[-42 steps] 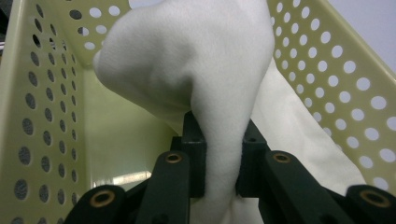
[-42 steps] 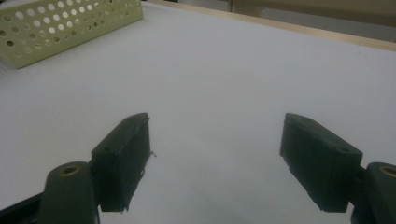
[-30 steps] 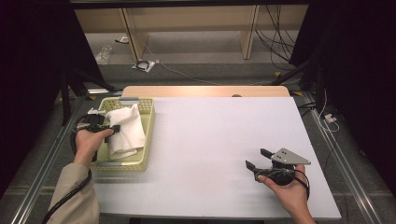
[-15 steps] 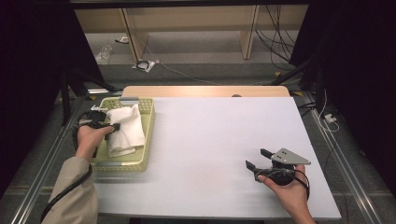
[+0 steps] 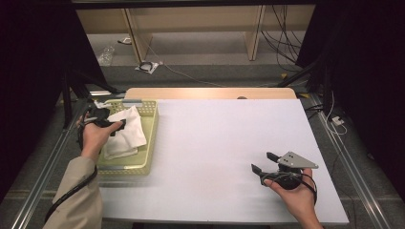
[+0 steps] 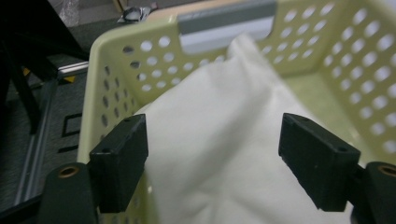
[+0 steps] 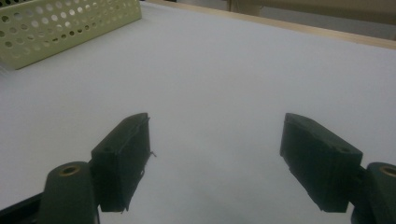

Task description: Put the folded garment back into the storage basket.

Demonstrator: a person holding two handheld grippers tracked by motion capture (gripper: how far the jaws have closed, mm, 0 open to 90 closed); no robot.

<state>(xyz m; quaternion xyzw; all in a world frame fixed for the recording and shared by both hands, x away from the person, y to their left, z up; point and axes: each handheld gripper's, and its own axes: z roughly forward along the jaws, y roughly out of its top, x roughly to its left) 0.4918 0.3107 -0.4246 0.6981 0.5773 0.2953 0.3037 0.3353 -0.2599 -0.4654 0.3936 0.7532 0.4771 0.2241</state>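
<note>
At the bench's left edge: left tool (image 5: 112, 125) poised over white cloth (image 5: 125, 133) in pale green perforated basket (image 5: 143, 162).

In the left gripper view, jaws spread wide apart, cloth (image 6: 210, 154) lying between and beyond them, not clamped; basket wall (image 6: 116, 88) rising just behind. Cloth bunched in the basket's far half, one corner up against the end with the grey handle (image 6: 224, 11). Well apart at the near right of the white bench (image 5: 215, 143), right tool (image 5: 265, 164) held low in the hand (image 5: 296, 193), jaws also wide apart over bare surface, gripping nothing.
</note>
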